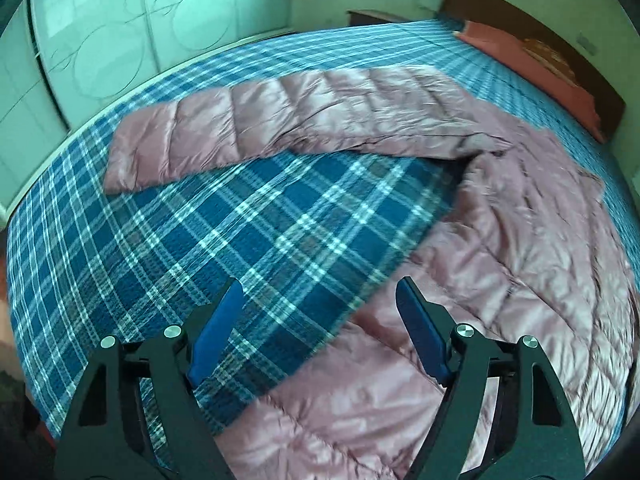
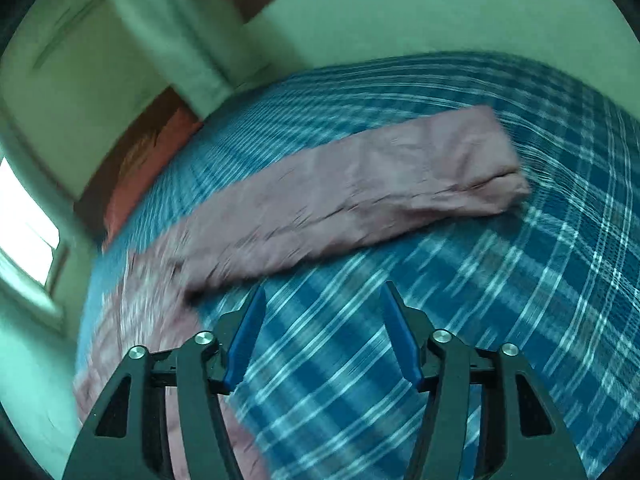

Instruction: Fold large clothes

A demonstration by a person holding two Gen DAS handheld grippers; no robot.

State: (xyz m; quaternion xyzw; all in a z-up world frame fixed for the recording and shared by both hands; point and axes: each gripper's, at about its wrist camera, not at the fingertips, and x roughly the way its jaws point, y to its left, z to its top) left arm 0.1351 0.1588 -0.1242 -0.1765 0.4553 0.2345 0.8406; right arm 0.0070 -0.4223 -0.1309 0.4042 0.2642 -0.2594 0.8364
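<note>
Nearest your left-wrist camera, the left gripper [image 1: 320,286] shows its two blue pads [image 1: 218,330] standing apart with nothing between them; the jaws are tilted down over the bed [image 1: 140,240], whose cover is a blue and white plaid. The pink quilted jacket [image 1: 500,248] lies spread flat on that cover. Its body fills the lower right of the left-wrist view, and its near edge passes just under and beside the right-hand pad, though contact cannot be confirmed because the picture is blurred there. One sleeve [image 1: 256,120] stretches away to the left across the plaid, well apart from the jaws. In your right-wrist view, the right gripper [image 2: 322,290] likewise has its blue pads [image 2: 246,338] apart and empty, held above bare plaid. The jacket's other sleeve [image 2: 360,192] lies slantwise ahead of these jaws, its cuff toward the upper right, near but not between the pads; the jacket's body runs down the left side beside the left-hand pad. A red pillow [image 1: 532,64] rests at the dark wooden headboard [image 1: 560,48], and pale wardrobe doors [image 1: 120,32] with curling line ornament stand beyond the bed. No brand, label or legible writing can be made out on any item.
</note>
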